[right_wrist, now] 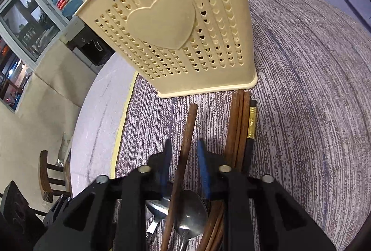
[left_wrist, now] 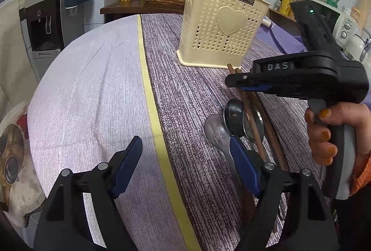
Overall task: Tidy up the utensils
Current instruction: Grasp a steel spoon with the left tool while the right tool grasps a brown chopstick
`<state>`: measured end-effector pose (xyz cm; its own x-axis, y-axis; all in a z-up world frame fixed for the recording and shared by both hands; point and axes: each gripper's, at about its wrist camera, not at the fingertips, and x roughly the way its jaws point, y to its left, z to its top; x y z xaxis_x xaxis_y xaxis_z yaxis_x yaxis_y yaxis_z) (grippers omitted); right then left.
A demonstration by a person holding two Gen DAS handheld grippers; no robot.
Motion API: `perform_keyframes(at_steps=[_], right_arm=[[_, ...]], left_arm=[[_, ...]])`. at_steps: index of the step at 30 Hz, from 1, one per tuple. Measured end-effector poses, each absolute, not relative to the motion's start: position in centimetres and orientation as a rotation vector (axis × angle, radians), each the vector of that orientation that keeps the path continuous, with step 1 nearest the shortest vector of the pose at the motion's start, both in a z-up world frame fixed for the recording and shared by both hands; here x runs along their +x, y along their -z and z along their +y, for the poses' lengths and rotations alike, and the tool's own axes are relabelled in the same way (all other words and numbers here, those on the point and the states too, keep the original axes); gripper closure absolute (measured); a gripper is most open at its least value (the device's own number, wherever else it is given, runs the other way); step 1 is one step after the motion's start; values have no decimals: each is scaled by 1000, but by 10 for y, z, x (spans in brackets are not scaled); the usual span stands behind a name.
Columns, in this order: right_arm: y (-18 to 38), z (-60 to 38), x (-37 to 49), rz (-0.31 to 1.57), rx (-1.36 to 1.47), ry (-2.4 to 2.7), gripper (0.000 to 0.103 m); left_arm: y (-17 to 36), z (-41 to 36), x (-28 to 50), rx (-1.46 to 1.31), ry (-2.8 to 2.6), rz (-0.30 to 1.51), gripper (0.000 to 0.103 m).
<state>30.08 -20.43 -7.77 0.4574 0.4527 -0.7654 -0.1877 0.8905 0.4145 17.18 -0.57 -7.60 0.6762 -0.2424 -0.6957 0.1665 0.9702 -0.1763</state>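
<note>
Gripping one brown chopstick (right_wrist: 185, 146), our right gripper (right_wrist: 184, 158) is clamped; its long axis points toward 12 o'clock at the basket (right_wrist: 176, 26). Our left gripper (left_wrist: 185, 158) gapes wide, empty.

light: soft, even indoor | shadows: faint | blur: slight | edges: strong fisheye warp, dark corners

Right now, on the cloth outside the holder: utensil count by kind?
Spoons: 3
Brown chopsticks: 4
Black chopstick: 1
Total: 8
</note>
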Motion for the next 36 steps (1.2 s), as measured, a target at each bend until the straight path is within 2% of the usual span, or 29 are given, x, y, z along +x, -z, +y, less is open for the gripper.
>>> perform_keyframes(at_steps=[11, 16, 19, 25, 31, 36], right_arm=[[48, -224, 276, 910, 315, -418, 93], [18, -246, 246, 790, 270, -395, 94], [5, -259, 230, 738, 267, -382, 94], [-2, -281, 207, 678, 266, -361, 94], [-5, -287, 197, 643, 260, -368, 94], [-5, -285, 194, 635, 254, -381, 94]], left_arm=[[69, -25, 171, -73, 277, 790, 27], [63, -44, 173, -49, 325, 804, 43], [64, -59, 179, -61, 359, 835, 49], [69, -93, 193, -20, 370, 872, 54], [79, -108, 212, -19, 299, 915, 54], [82, -115, 218, 16, 247, 908, 63]])
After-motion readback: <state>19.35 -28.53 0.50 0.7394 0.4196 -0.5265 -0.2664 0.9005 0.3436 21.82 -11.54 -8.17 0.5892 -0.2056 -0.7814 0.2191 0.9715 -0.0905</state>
